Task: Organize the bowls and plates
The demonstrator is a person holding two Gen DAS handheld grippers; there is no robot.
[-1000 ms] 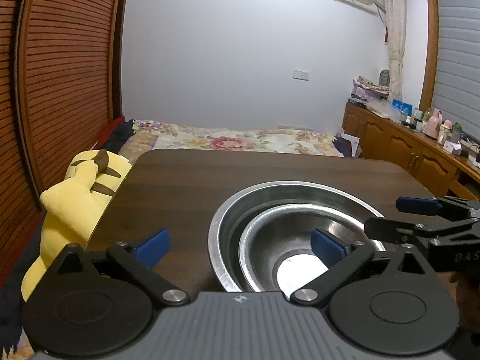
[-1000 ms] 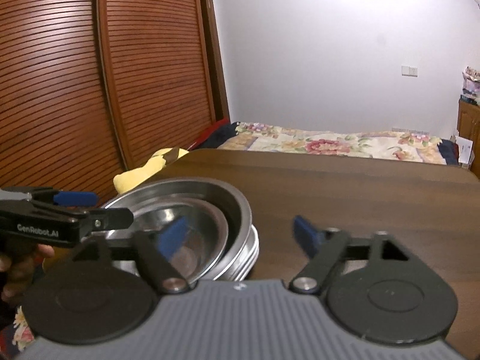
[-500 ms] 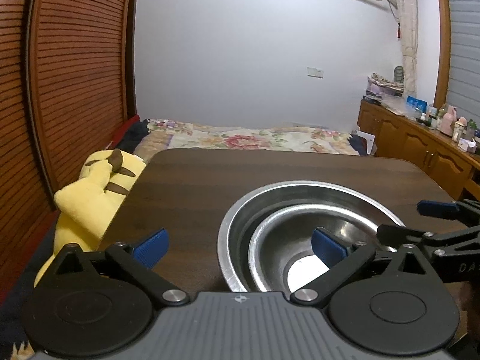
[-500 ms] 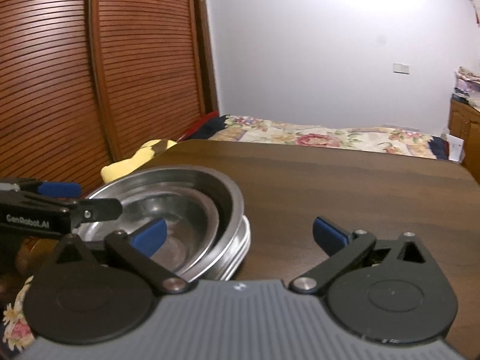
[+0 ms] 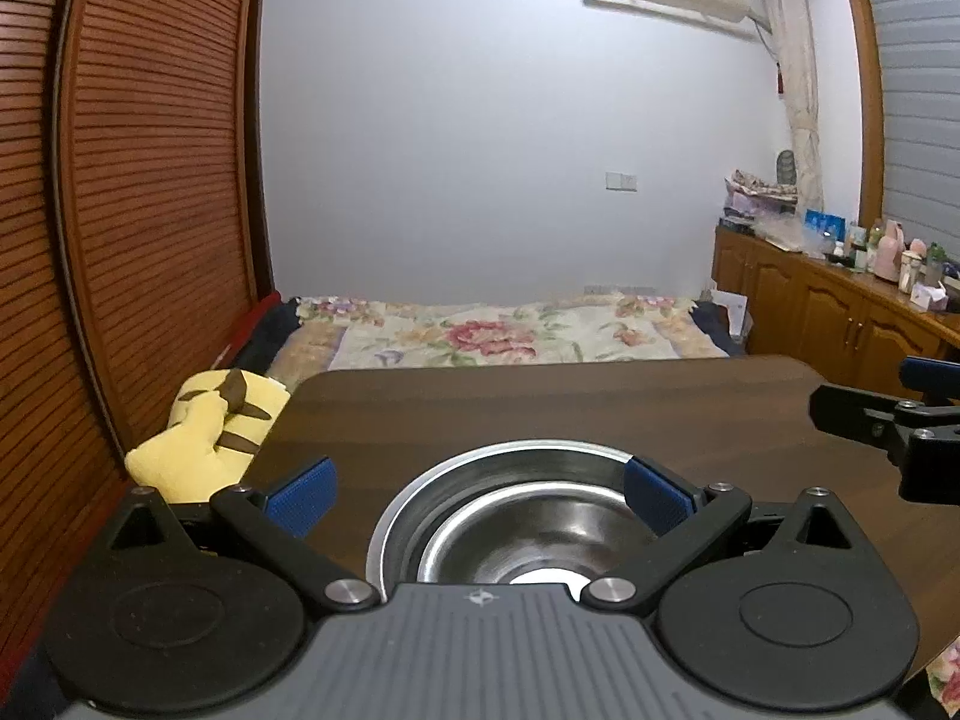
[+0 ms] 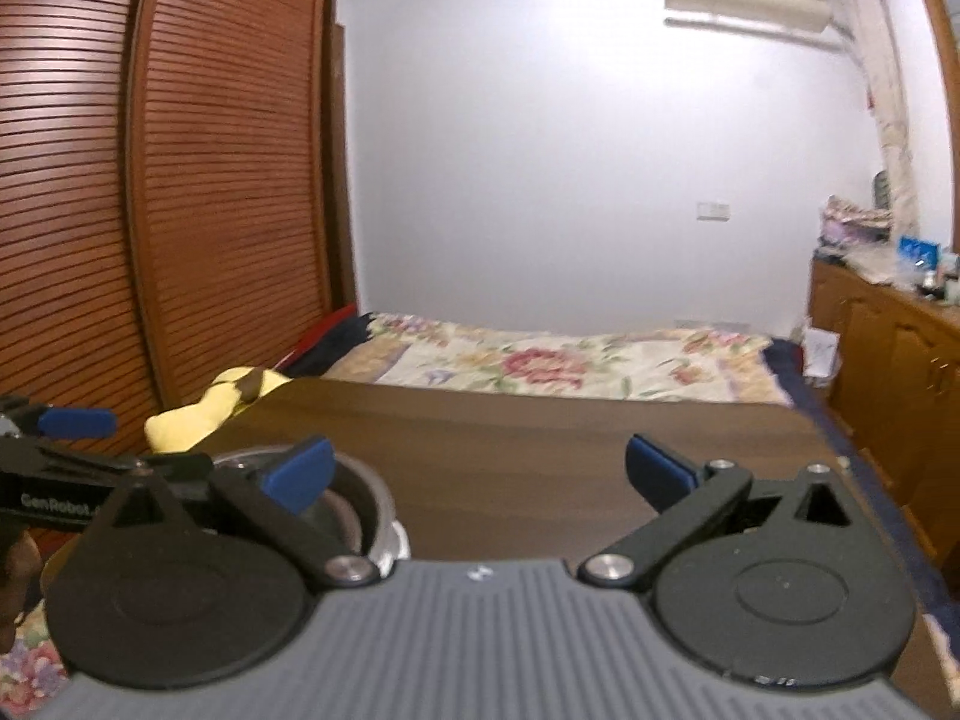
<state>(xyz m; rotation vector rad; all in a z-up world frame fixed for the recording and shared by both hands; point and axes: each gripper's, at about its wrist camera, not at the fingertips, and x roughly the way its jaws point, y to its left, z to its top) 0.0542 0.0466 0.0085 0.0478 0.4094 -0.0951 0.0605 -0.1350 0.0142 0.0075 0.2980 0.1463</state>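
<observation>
A stack of nested steel bowls (image 5: 522, 516) sits on the dark wooden table (image 5: 540, 414), a smaller bowl inside a wider one. My left gripper (image 5: 477, 489) hovers above the stack's near side, open, its blue pads (image 5: 303, 495) apart with nothing pressed between them. In the right wrist view the same bowls (image 6: 354, 510) lie at lower left, partly hidden behind the left finger. My right gripper (image 6: 477, 471) is open wide over bare tabletop to the right of the stack, holding nothing. Each gripper shows at the edge of the other's view.
A yellow plush toy (image 5: 204, 438) leans at the table's left edge. Beyond the table lies a bed with a floral cover (image 5: 498, 336). Slatted wooden wardrobe doors (image 6: 180, 180) stand on the left, low wooden cabinets (image 5: 840, 324) with clutter on the right.
Both grippers have risen and pulled back, so the bowls sank toward the bottom of both views. The right gripper's jaws opened wider. The bowls stayed in place.
</observation>
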